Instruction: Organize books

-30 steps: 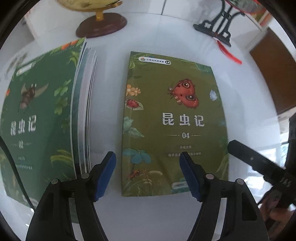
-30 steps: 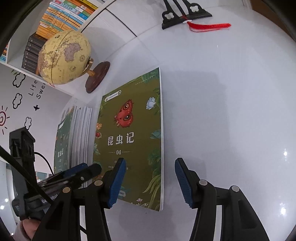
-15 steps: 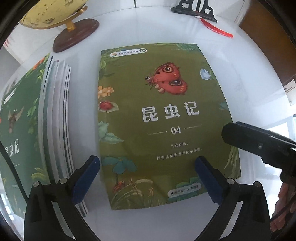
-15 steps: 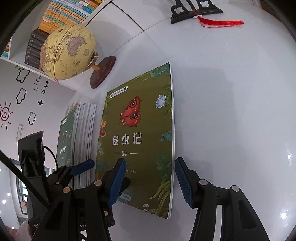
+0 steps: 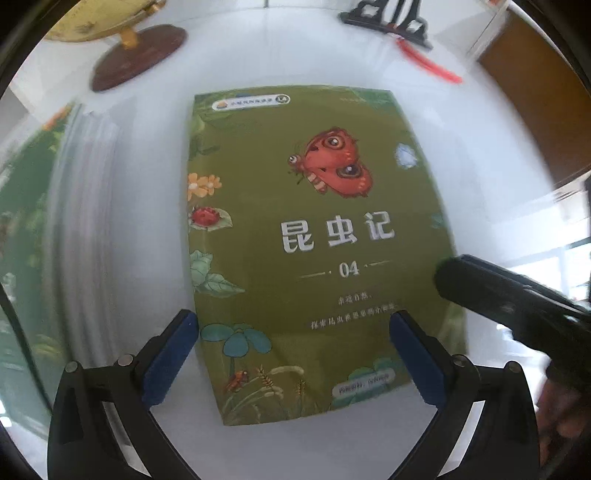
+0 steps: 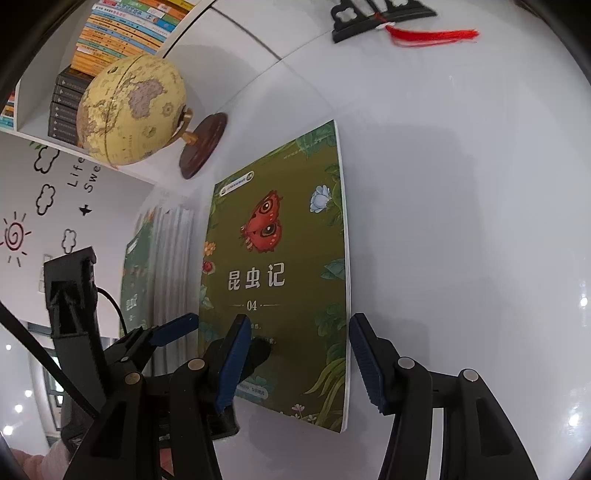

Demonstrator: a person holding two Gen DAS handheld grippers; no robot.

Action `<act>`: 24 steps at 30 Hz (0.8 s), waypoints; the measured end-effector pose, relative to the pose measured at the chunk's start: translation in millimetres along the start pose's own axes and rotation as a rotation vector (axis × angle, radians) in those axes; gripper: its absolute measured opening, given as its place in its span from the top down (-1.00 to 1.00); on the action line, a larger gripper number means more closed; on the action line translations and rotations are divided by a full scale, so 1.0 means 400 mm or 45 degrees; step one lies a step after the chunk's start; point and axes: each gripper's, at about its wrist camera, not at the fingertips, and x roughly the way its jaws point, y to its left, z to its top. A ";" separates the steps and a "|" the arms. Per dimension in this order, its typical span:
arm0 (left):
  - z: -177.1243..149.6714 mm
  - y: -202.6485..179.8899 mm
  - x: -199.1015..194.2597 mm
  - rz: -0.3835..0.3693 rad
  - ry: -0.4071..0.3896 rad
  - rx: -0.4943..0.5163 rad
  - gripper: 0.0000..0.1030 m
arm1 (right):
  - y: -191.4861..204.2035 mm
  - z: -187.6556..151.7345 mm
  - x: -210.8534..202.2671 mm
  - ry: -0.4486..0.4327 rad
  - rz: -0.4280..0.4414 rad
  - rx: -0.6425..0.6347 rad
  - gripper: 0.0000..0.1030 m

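An olive-green book point(image 5: 314, 240) with a red butterfly and "04" on its cover lies flat on the white table point(image 5: 147, 184). My left gripper point(image 5: 291, 321) hovers open over the book's lower part, jaws spread about as wide as the cover, nothing between the pads. My right gripper point(image 6: 299, 321) is open, its jaws opening slightly, and straddles the same book's point(image 6: 280, 277) right edge: one finger over the cover, the other over bare table. A stack of similar green books point(image 5: 85, 221) lies to the left, also seen as the stack point(image 6: 170, 258) in the right wrist view.
A yellow globe point(image 6: 133, 110) on a dark wooden base point(image 5: 140, 55) stands behind the stack. A black stand with a red tassel point(image 6: 380, 14) sits at the table's far side. A shelf of books point(image 6: 110, 37) is behind the globe.
My left gripper opened wide and shifted right, from the gap beside the stack to above the olive book, coming closer to it. The right gripper stayed where it was.
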 end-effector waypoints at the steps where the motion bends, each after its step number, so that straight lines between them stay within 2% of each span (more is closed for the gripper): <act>1: -0.002 -0.005 -0.002 -0.035 -0.006 -0.006 -0.98 | -0.003 0.002 -0.007 -0.009 -0.025 -0.007 -0.16; 3: -0.004 -0.027 0.002 -0.063 -0.014 0.010 -0.98 | -0.023 0.009 -0.024 -0.012 -0.043 -0.005 -0.23; 6: -0.007 -0.044 0.010 -0.014 -0.037 0.047 -0.98 | -0.069 0.018 -0.045 -0.006 0.024 0.023 -0.23; 8: -0.005 -0.031 0.014 0.067 -0.064 -0.018 -0.98 | -0.092 0.025 -0.052 0.015 0.082 0.039 -0.23; 10: -0.001 -0.018 0.013 0.063 -0.092 -0.058 -0.98 | -0.098 0.029 -0.059 0.019 0.081 0.015 -0.23; 13: 0.014 -0.025 0.008 -0.101 -0.106 -0.035 -0.98 | -0.093 0.031 -0.057 0.007 0.100 -0.046 -0.25; 14: 0.017 -0.031 0.012 -0.101 -0.101 -0.029 -0.97 | -0.096 0.029 -0.057 0.000 0.124 -0.047 -0.25; 16: 0.019 -0.018 0.014 -0.148 -0.088 -0.051 -0.98 | -0.098 0.027 -0.057 -0.035 0.168 -0.025 -0.46; 17: 0.020 -0.002 0.011 -0.237 -0.087 -0.115 -0.98 | -0.096 0.027 -0.056 -0.036 0.168 -0.023 -0.46; 19: 0.011 0.039 -0.002 -0.434 -0.124 -0.289 -0.97 | -0.085 0.031 -0.060 -0.010 0.100 -0.071 -0.45; 20: 0.004 0.045 -0.008 -0.464 -0.146 -0.315 -0.97 | -0.080 0.033 -0.063 -0.003 0.062 -0.106 -0.42; 21: -0.004 0.044 -0.015 -0.473 -0.167 -0.316 -0.97 | -0.082 0.032 -0.068 -0.007 0.037 -0.127 -0.25; 22: -0.007 0.039 -0.021 -0.472 -0.189 -0.298 -0.97 | -0.091 0.031 -0.073 -0.011 0.027 -0.129 0.02; 24: -0.007 0.027 -0.031 -0.490 -0.225 -0.267 -0.97 | -0.121 0.030 -0.080 -0.023 0.029 -0.073 0.34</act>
